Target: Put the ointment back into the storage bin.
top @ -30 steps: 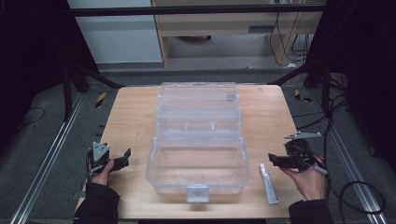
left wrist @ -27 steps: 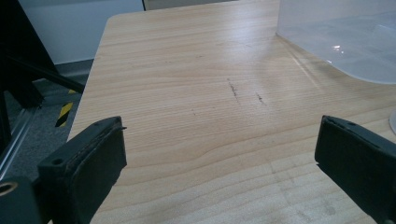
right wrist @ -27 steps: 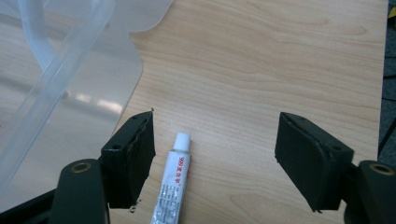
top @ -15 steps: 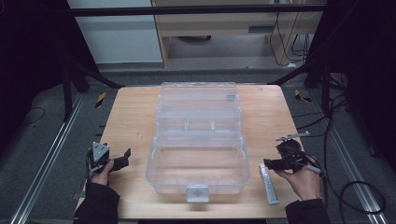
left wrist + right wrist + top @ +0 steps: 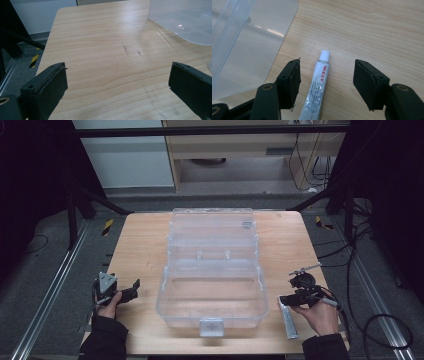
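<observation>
the tube point(image 5: 318, 85) runs off the bottom edge in the right gripper view, so its tail end is cut off there. the small print under the red digits is too blurry to read. the clear box point(image 5: 244, 50) gets chopped by the left and top edges there, and in the left gripper view only a corner of it point(image 5: 182, 20) pokes in at the top right. in the high view the right gripper point(image 5: 286, 301) covers the tube's cap end, and the sticker on the box lid point(image 5: 247, 224) is too tiny to make out.
</observation>
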The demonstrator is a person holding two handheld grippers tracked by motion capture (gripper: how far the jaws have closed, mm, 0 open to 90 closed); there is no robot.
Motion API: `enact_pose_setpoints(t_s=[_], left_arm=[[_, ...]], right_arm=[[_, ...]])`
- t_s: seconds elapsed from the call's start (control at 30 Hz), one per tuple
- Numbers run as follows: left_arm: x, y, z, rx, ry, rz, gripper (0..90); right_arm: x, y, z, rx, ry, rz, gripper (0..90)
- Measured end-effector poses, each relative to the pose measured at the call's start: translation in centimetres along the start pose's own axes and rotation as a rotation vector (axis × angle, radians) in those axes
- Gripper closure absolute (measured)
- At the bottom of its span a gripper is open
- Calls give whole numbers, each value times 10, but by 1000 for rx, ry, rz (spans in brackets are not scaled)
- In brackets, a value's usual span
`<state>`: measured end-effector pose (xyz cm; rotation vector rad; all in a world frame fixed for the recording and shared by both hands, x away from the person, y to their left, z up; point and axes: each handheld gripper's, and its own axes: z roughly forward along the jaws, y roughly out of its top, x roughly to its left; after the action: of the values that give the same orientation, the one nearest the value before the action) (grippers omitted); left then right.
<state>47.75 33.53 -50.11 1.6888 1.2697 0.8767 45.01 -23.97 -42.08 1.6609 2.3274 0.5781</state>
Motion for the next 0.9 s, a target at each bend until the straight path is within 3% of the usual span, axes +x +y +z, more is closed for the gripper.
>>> enact_pose_setpoints(t_s=[0.67, 0.9], left_arm=[[0, 0, 0, -1, 0, -2, 15], [0, 0, 0, -1, 0, -3, 15]], right_arm=[[3, -5, 17, 91, 24, -4, 499], [1, -10, 25, 122, 35, 16, 531]])
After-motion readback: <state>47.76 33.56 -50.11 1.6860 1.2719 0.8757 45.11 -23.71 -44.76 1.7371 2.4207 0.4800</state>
